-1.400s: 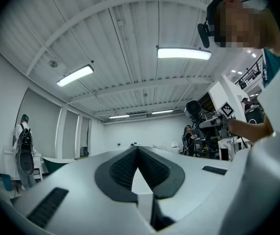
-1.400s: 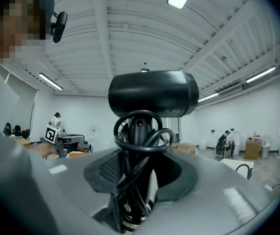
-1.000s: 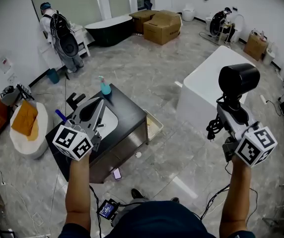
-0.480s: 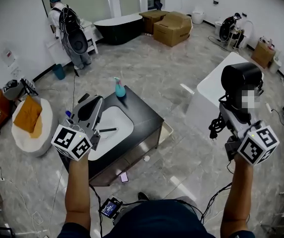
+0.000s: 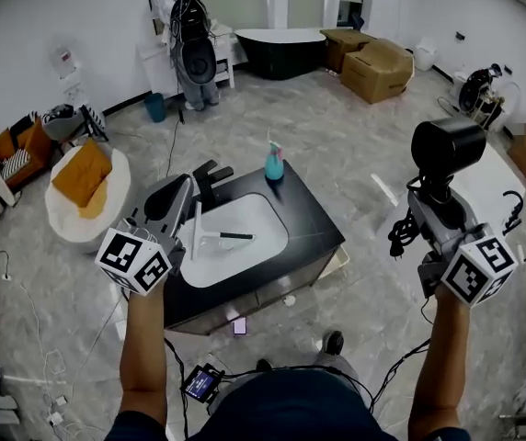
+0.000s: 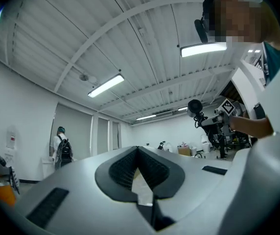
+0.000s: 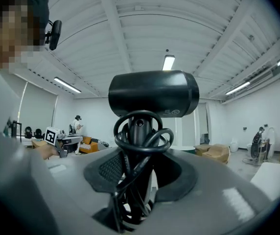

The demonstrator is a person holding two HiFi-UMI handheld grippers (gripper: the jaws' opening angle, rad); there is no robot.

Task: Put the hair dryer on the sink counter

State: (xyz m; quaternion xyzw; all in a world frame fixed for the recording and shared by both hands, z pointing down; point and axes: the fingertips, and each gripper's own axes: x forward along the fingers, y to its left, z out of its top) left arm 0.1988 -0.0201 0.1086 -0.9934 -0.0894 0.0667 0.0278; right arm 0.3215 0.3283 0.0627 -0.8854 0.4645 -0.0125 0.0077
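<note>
A: While the hair dryer (image 5: 443,147) stands upright in the air at our right, well apart from the sink counter (image 5: 314,220), its cord (image 7: 141,137) loops round the handle.
B: Can we read anything on it?
A: Only a small pale mark on the barrel, too small for us to make out.
B: And our claws?
A: Our right gripper (image 5: 431,200) pinches the handle, jaws fairly wide. Our left gripper (image 5: 182,189) has its tips pressed together, holding nothing.
</note>
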